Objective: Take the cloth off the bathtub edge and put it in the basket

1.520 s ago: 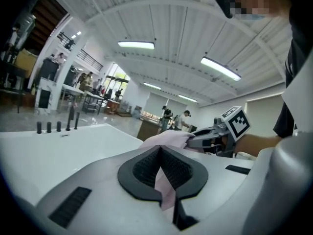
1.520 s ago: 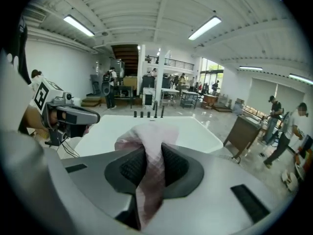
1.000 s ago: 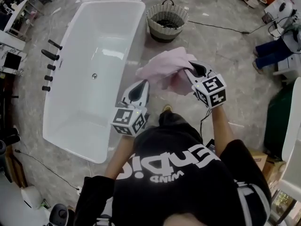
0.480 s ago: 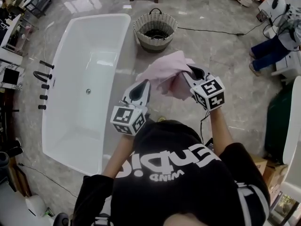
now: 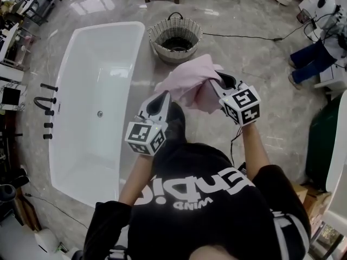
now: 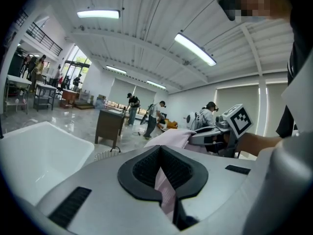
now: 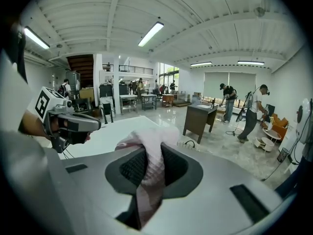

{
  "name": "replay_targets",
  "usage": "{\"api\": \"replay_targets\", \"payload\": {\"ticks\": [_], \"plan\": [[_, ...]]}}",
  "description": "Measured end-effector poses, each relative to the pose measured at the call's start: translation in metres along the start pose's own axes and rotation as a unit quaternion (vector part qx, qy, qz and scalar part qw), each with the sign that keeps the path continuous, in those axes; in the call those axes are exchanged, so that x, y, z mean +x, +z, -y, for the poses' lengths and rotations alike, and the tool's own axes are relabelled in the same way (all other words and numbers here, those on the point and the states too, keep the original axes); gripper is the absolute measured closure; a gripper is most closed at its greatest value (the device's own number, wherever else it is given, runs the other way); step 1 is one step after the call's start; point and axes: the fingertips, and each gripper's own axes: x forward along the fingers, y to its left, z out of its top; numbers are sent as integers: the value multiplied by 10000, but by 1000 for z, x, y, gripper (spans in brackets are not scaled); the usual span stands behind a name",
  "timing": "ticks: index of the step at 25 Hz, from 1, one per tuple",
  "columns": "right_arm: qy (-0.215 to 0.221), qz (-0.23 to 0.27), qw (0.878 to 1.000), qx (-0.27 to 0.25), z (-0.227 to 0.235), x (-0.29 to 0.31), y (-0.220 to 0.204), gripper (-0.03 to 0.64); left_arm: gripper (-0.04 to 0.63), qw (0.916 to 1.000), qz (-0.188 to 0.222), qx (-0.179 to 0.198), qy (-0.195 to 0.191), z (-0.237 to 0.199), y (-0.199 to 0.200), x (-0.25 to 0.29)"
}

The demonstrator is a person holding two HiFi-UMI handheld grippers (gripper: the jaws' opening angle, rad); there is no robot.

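Standing basket (image 5: 162,46): woven, on the marble floor (image 5: 255,107) just past the far right corner of the bathtub (image 5: 103,75). Its inside looks dark, and what it holds cannot be told.
Bathtub: white, its long side running along the person's left.
Cloth (image 5: 187,80): pink, off the tub edge, held in the air between the two grippers, short of the basket.
Right gripper (image 5: 221,79): jaws drawn close, pinching a thick fold of the cloth that bunches above them.
Left gripper (image 5: 161,97): jaws nearly together on a thin strip of the cloth's left edge.
Change: the basket sits lower and nearer in the head view than a second ago, and the tub has slid left. A dark shoe (image 5: 175,121) now shows between the grippers. Both holds are as before.
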Motion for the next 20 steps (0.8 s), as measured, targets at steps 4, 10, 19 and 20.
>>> {"api": "replay_targets", "payload": {"ticks": [4, 10, 19, 20], "plan": [[-40, -19, 9999, 108, 30, 37, 12, 555, 581, 9999, -30, 1, -107, -33, 12, 41], [-169, 48, 9994, 302, 84, 91, 48, 581, 581, 9996, -41, -25, -284, -81, 48, 111], [-413, 347, 9980, 343, 172, 161, 122, 581, 581, 9986, -73, 0, -524, -150, 101, 210], [-440, 451, 9974, 335, 182, 166, 136, 581, 581, 9985, -60, 15, -547, -156, 108, 221]]}}
